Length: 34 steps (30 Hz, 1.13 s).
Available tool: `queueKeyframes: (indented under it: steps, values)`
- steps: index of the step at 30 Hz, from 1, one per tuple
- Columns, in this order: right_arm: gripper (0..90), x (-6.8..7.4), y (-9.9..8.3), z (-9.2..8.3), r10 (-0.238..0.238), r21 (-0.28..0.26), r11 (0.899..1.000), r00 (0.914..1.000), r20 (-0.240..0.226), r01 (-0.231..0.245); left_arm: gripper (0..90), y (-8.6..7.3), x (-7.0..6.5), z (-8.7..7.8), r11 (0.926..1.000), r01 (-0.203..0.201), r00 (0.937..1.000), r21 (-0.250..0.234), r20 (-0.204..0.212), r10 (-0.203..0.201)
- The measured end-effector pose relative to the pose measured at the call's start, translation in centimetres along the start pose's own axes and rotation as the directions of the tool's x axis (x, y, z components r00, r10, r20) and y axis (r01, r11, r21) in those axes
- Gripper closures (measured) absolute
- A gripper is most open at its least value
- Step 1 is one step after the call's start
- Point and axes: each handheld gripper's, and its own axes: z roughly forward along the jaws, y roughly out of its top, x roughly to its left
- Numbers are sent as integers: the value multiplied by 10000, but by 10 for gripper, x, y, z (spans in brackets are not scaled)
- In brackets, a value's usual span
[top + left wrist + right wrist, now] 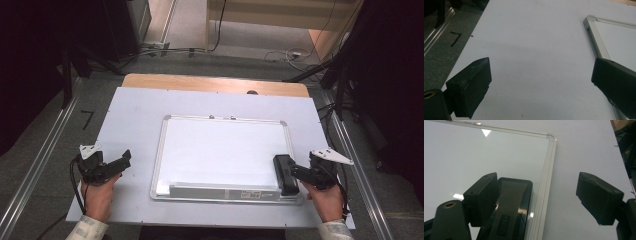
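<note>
Each hand-held gripper, left and right, is matte black with 2 blocky jaws, a pale 3-cornered plate on top and a thin black trailing cable. Both sleeves are light, finely patterned cuffs.

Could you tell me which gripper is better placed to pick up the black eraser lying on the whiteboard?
The right gripper. Its open jaws sit right at the eraser on the right edge of the whiteboard, one jaw beside it. The left gripper is open over bare table, left of the board.
</note>
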Motion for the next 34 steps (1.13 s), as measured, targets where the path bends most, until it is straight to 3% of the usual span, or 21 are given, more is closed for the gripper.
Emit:
queueKeyframes:
  steps: [21, 34]
  values:
    - [171, -23, -10, -9, 241, -27, 9997, 9988, 437, -240, 30, 0, 0, 0, 10000, 36, 10000, 4, 13, -36]
    - [170, -50, -23, -12, 836, 206, 9961, 9925, 896, -857, 30, 0, 0, 1, 10000, 49, 10000, 0, -19, -49]
